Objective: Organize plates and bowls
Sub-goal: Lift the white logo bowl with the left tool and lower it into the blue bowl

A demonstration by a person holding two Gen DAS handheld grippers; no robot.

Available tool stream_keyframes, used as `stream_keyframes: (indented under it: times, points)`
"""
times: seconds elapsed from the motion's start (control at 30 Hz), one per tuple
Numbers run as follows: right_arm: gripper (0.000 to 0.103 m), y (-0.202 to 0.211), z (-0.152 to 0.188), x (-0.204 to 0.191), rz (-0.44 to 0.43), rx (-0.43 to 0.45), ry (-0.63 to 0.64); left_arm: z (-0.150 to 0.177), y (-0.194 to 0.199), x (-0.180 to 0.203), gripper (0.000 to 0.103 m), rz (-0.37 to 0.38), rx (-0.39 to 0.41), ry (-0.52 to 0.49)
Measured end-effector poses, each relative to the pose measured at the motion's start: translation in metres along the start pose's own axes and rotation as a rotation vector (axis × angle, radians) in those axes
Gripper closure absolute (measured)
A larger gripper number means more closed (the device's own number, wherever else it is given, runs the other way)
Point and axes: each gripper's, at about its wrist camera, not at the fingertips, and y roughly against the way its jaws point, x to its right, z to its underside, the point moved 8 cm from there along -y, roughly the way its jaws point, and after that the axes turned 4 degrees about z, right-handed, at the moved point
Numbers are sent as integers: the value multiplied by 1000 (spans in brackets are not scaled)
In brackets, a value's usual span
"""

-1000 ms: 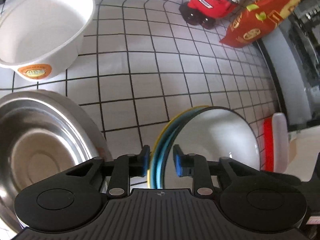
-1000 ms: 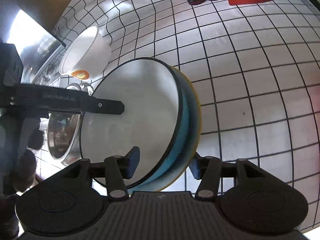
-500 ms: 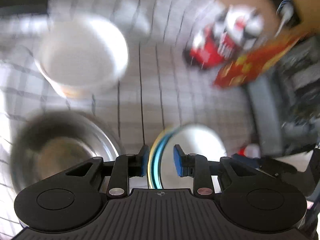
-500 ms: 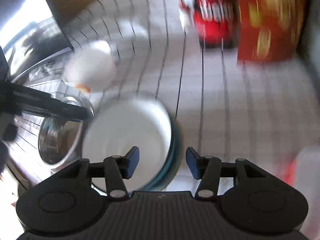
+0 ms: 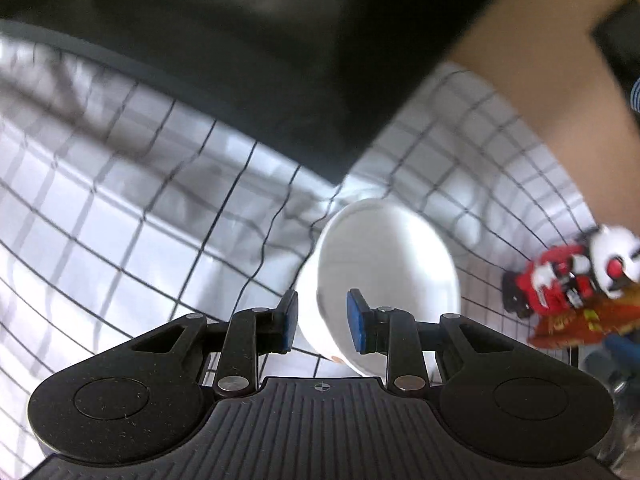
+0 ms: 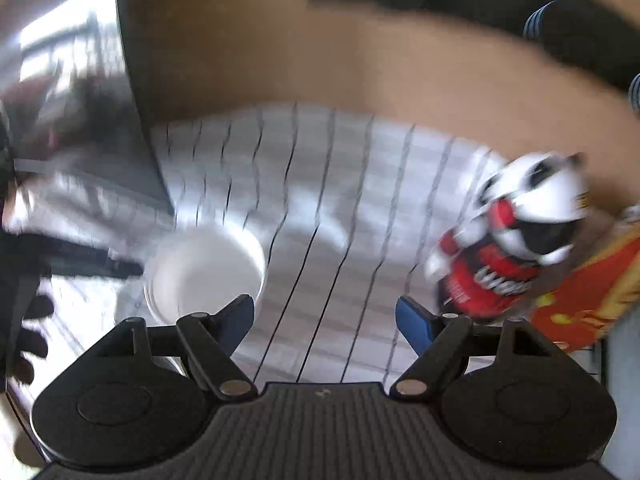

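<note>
A: What is seen from the left wrist?

B: The left gripper (image 5: 322,317) is seen with its blue pads a modest gap apart. The near rim of the white bowl (image 5: 384,276) lies in line with that gap, but whether the pads touch it cannot be told. Nothing is clearly held.

A: Where is the bowl placed?

B: It is set on the checked cloth (image 5: 120,240), just ahead of the fingers, near a dark panel (image 5: 280,60) at the back. A red and white toy (image 5: 568,280) is seen well to the right, with an orange packet (image 5: 580,328) beside it.

A: And from the right wrist?

B: The right gripper (image 6: 325,320) is spread wide, and nothing is held between its fingers. Only cloth (image 6: 320,220) is seen in the gap. The view is blurred.

A: Is the bowl shown there too?

B: Yes, the bowl (image 6: 204,272) is seen at lower left, just beyond the left finger, upright on the cloth. The toy (image 6: 508,240) stands at the right, with the packet (image 6: 580,300) touching or just beside it. A brown wall (image 6: 360,60) is seen behind the cloth. Plates cannot be made out in either view.
</note>
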Motion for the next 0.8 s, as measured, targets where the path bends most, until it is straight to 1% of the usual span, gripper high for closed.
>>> stream_keyframes:
  times: [0.1, 0.13, 0.2, 0.27, 0.3, 0.33, 0.37, 0.4, 0.47, 0.5, 0.53, 0.57, 0.6, 0.67, 0.73, 0.8]
  points:
    - [24, -33, -9, -12, -13, -43, 13, -1, -17, -10, 73, 15, -23, 40]
    - [24, -44, -13, -15, -34, -58, 6, -3, -24, -12, 73, 25, -30, 52]
    - [24, -68, -18, -22, -106, -104, -29, -7, -32, -15, 73, 38, -32, 65]
    - [28, -100, -18, -31, -164, -162, -76, -10, -39, -19, 73, 41, -31, 80]
    - [39, -112, -15, -33, -176, -196, -89, -11, -43, -22, 73, 44, -31, 92]
    - [57, -126, -12, -37, -189, -237, -94, -11, -48, -24, 73, 49, -36, 105]
    - [63, -138, -7, -40, -204, -277, -95, -10, -51, -24, 74, 58, -42, 115]
    - [73, -145, -3, -42, -223, -306, -99, -9, -53, -24, 78, 72, -51, 119]
    - [81, -144, 2, -42, -260, -321, -112, -5, -55, -15, 80, 116, -72, 110]
    - [82, -139, 2, -39, -266, -311, -115, -1, -56, -6, 79, 130, -84, 92]
    - [82, -130, 2, -32, -262, -282, -115, 2, -57, 3, 80, 121, -92, 63]
    - [82, -122, 2, -23, -254, -258, -119, 6, -59, 15, 80, 124, -105, 32]
    - [82, -112, 2, -11, -235, -235, -133, 10, -62, 28, 80, 143, -125, 9]
    - [82, -97, 6, 15, -188, -197, -161, 20, -67, 53, 78, 192, -160, -12]
    - [82, -86, 15, 41, -147, -179, -201, 29, -73, 82, 77, 236, -183, -44]
    - [82, -81, 28, 62, -125, -178, -229, 39, -80, 105, 77, 237, -193, -98]
